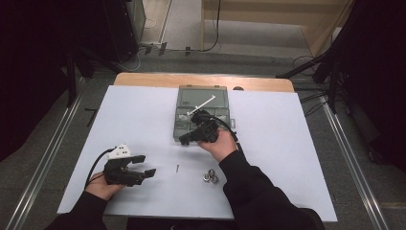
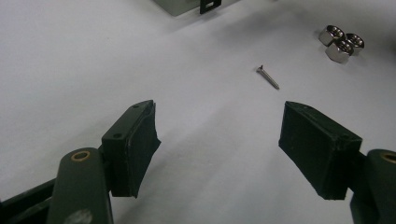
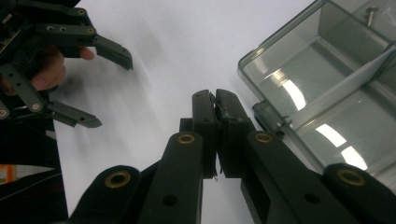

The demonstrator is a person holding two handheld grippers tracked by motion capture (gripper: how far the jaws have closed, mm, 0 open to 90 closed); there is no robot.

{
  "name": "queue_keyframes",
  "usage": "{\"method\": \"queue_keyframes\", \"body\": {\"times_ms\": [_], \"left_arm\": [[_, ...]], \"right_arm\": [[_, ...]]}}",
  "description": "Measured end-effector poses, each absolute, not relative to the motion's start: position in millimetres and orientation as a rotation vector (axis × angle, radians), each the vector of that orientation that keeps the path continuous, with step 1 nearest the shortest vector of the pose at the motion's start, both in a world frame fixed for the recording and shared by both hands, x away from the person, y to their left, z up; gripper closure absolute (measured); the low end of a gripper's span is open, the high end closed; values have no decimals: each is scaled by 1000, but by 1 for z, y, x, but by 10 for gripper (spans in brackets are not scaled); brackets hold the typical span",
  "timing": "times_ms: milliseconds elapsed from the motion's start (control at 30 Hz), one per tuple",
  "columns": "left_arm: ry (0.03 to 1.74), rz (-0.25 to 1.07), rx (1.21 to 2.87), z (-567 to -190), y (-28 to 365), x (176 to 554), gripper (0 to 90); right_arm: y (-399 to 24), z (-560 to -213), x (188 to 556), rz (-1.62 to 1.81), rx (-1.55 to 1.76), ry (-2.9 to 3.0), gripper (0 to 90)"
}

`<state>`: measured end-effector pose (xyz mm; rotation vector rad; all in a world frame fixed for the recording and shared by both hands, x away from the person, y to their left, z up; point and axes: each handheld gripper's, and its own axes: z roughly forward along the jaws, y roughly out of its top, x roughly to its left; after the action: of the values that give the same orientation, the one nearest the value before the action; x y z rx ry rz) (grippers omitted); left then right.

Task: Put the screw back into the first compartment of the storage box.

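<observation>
- Hovering by the clear grey plastic compartment box (image 1: 201, 114), right gripper (image 3: 215, 100) had jaws closed, apparently empty.
- Left gripper (image 2: 219, 135) jaws stood open.
- Small steel screw (image 2: 268, 77) lay on white tabletop (image 1: 287, 143): light, slippery; pinch across shank.

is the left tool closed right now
No, in the left gripper view the left tool stands wide open over the white table, with nothing between its jaws.
</observation>
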<state>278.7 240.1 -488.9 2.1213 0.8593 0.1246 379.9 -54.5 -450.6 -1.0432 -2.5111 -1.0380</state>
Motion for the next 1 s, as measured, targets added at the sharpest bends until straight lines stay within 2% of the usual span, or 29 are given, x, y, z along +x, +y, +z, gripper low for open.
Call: {"method": "queue_keyframes", "body": {"times_ms": [1000], "left_arm": [[857, 121, 2130, -490, 242, 281, 272]], "right_arm": [[-54, -440, 427, -1037, -1176, -2492, 889]]}}
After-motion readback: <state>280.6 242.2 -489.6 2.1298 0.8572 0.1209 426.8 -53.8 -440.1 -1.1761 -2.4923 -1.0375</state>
